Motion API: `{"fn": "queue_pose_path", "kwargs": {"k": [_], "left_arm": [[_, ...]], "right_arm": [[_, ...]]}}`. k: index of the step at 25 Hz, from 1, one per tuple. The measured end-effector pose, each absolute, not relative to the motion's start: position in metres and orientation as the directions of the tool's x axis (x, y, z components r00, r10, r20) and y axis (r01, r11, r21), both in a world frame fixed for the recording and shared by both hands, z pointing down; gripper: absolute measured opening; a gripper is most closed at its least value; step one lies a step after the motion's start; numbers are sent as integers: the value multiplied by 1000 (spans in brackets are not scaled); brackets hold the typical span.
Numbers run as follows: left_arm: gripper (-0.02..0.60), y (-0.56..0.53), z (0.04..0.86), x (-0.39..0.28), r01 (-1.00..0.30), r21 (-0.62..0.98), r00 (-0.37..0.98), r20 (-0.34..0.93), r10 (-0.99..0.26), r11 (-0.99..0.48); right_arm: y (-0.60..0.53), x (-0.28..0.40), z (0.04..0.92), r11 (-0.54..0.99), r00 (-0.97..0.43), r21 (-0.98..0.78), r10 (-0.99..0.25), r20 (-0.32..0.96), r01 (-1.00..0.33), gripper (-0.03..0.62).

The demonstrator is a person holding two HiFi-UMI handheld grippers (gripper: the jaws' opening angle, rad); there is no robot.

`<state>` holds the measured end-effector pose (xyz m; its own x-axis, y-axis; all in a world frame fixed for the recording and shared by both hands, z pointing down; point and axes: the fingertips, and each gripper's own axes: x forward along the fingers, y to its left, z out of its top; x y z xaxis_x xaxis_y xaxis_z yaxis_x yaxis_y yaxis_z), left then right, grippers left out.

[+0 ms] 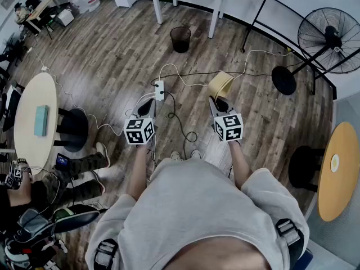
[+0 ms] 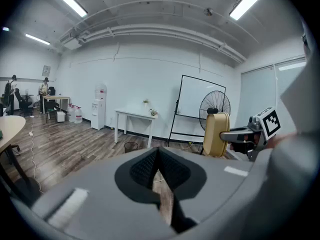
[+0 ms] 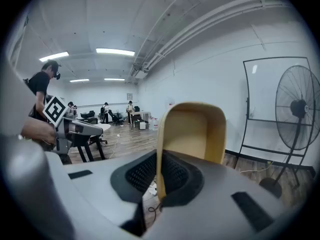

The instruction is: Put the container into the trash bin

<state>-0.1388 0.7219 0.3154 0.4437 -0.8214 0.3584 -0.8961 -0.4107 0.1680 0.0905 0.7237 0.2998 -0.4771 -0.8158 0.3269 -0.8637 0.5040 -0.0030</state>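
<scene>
We have the container (image 3: 196, 134) clamped in the right gripper (image 3: 159, 159).
Left gripper (image 2: 157, 151) pinched together, empty (head view shows the trash bin (image 1: 180, 38) upper centre; right gripper view doesn't).

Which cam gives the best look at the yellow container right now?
Right gripper view: the container fills the centre with its interior visible, and one wall is pinched in the right gripper. Head view: container small, seen from above at that gripper's tip. Left gripper view: container side-on at the right.

Wood floor (image 1: 112, 66) bears a black trash bin (image 1: 180, 39), white cables (image 1: 171, 66) and seemingly a power strip (image 1: 160, 89).
</scene>
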Motion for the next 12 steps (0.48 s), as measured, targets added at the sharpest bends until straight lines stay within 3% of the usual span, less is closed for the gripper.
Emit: {"fn": "queue_pose_path", "kwargs": {"k": [12], "left_arm": [[11, 727, 329, -112, -895, 181, 445, 382, -810, -407]], "right_arm": [[727, 110, 314, 510, -490, -36, -802, 341, -859, 26]]}}
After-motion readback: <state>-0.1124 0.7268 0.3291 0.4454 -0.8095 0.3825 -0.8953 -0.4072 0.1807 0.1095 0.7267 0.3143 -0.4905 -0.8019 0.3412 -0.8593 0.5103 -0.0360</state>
